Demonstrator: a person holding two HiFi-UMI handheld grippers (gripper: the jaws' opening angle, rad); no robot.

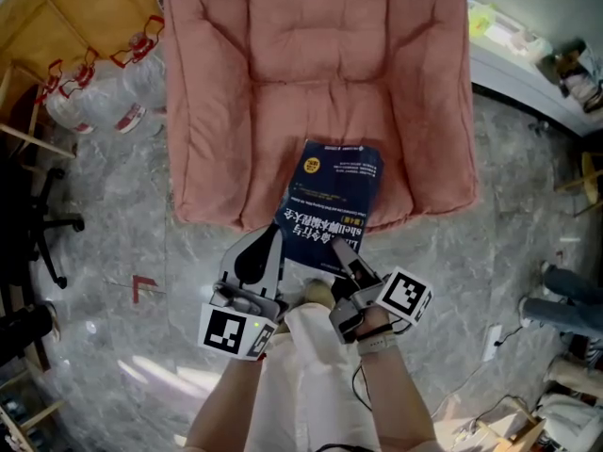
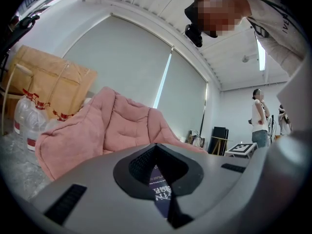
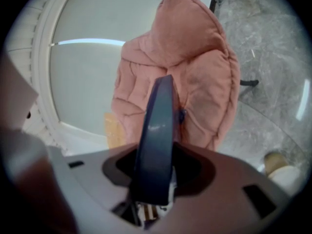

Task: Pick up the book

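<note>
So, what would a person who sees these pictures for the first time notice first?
Most likely the blue book in the middle of the head view, gripped at its near edge by the left gripper and the right gripper. Beyond it, the big pink cushioned chair fills the upper half, and clear water bottles with red handles are beside the chair at the upper left.

A cluttered workroom: marble floor (image 1: 122, 252), pink lounge chair (image 1: 320, 83), water jugs (image 1: 94, 102), cardboard (image 1: 75, 17).
</note>
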